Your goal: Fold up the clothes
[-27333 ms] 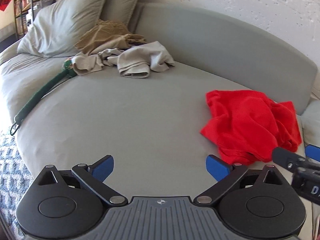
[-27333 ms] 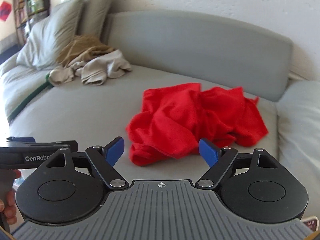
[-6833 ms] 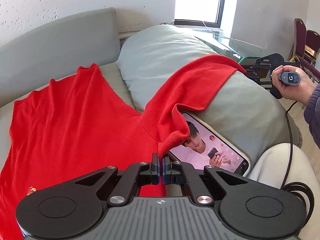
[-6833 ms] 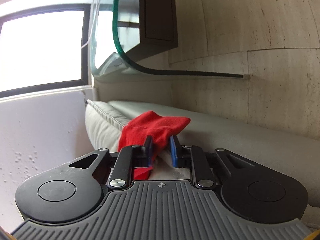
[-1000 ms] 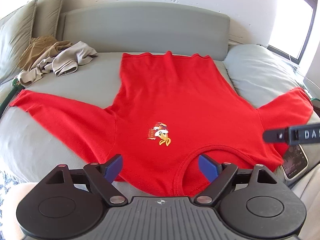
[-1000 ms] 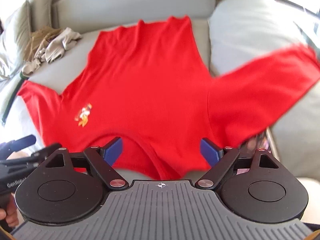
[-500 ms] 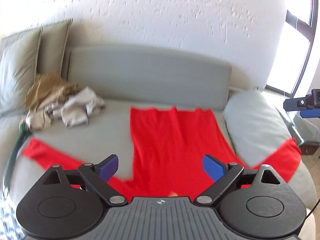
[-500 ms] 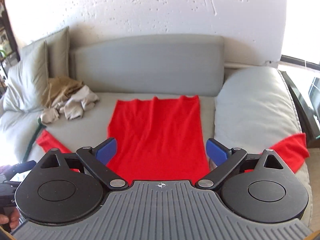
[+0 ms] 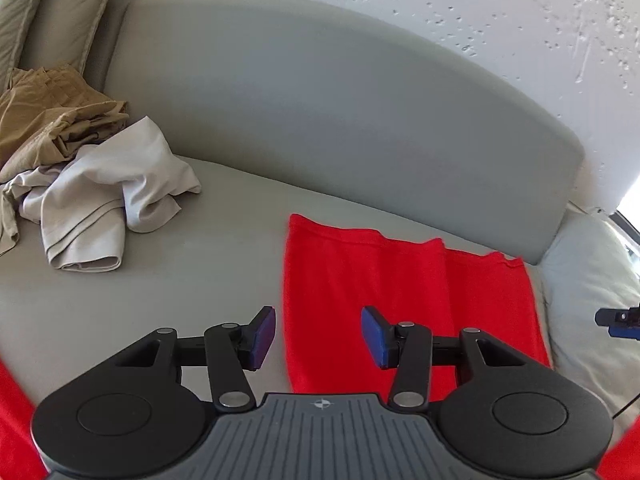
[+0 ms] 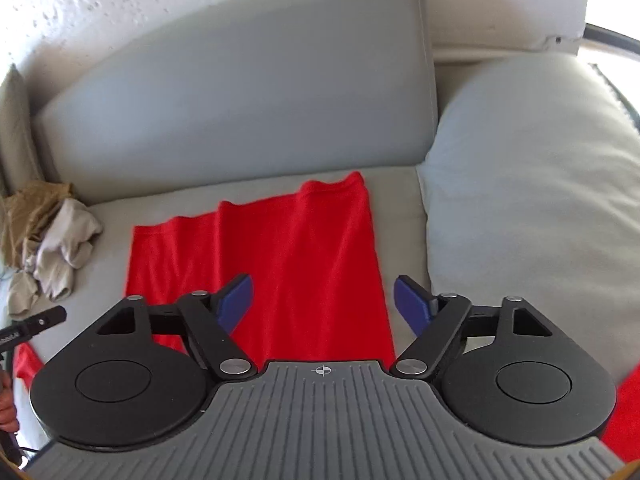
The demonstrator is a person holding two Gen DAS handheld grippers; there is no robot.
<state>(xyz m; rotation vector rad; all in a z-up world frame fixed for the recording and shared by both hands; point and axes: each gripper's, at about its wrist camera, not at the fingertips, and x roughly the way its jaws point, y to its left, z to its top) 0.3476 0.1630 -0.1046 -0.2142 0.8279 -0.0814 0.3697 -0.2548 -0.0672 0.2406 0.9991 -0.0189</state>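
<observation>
At the far left of the left wrist view, a tan garment [image 9: 52, 116] lies crumpled against the olive cushions [image 9: 44, 12], and a pale grey garment [image 9: 104, 196] is heaped partly over it on the sofa seat [image 9: 192, 256]. Right of this pile a stretch of bare grey seat runs to the red shirt [image 9: 404, 304], which lies spread flat with its wavy hem close to the sofa backrest [image 9: 320, 120]. The left gripper [image 9: 318, 336] hangs above the shirt's left edge with its jaws wide apart and nothing between them; one blue pad [image 9: 262, 334] sits over bare seat, the other over red cloth. Slivers of red fabric also show at the lower corners of this view, beside the gripper body. Further right, a large pale pillow [image 9: 592, 280] borders the shirt, and the tip of the other tool pokes in over it.

From the right wrist view, the same two crumpled garments sit at the left edge, then the red shirt [image 10: 288, 248] fills the middle of the seat. The right gripper [image 10: 322, 300] hovers over the shirt's right edge, jaws spread wide and empty. Just beside that edge rises the pale pillow [image 10: 532, 184], with the textured white wall [image 10: 160, 4] behind the backrest.
</observation>
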